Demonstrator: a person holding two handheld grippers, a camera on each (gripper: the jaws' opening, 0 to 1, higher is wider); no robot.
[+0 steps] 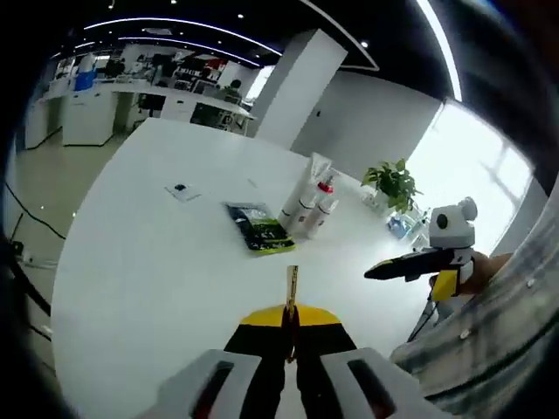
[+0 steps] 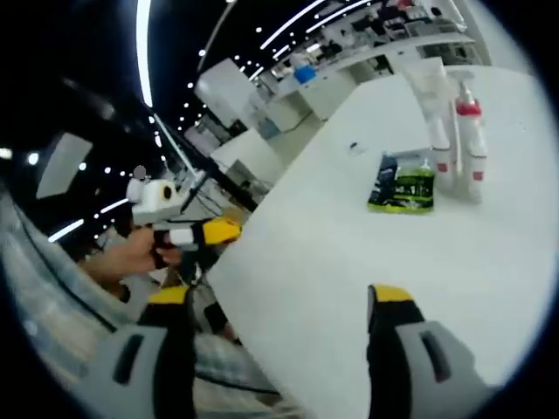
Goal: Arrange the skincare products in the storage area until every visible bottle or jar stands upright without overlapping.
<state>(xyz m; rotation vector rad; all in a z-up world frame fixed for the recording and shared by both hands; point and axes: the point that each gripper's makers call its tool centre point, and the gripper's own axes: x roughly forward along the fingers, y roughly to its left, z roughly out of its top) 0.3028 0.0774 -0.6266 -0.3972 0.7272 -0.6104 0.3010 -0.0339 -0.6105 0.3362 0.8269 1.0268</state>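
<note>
Far across the white table (image 1: pixel 140 262) a white tube (image 1: pixel 306 188) and a white bottle with a red cap (image 1: pixel 325 202) stand upright, close together. A flat green and black packet (image 1: pixel 258 229) lies just in front of them. The right gripper view shows the same tube (image 2: pixel 434 109), red-capped bottle (image 2: pixel 472 140) and packet (image 2: pixel 402 185). My left gripper (image 1: pixel 291 310) is shut over the near table, well short of the products. My right gripper (image 2: pixel 279 301) is open and holds nothing. It hovers off the table's edge (image 1: pixel 389 271).
A small dark item on a slip of paper (image 1: pixel 181 188) lies left of the packet. A potted plant (image 1: pixel 393 182) stands beyond the table's far corner. A hand holds the left gripper (image 2: pixel 203 234) beside the table. Office desks fill the background.
</note>
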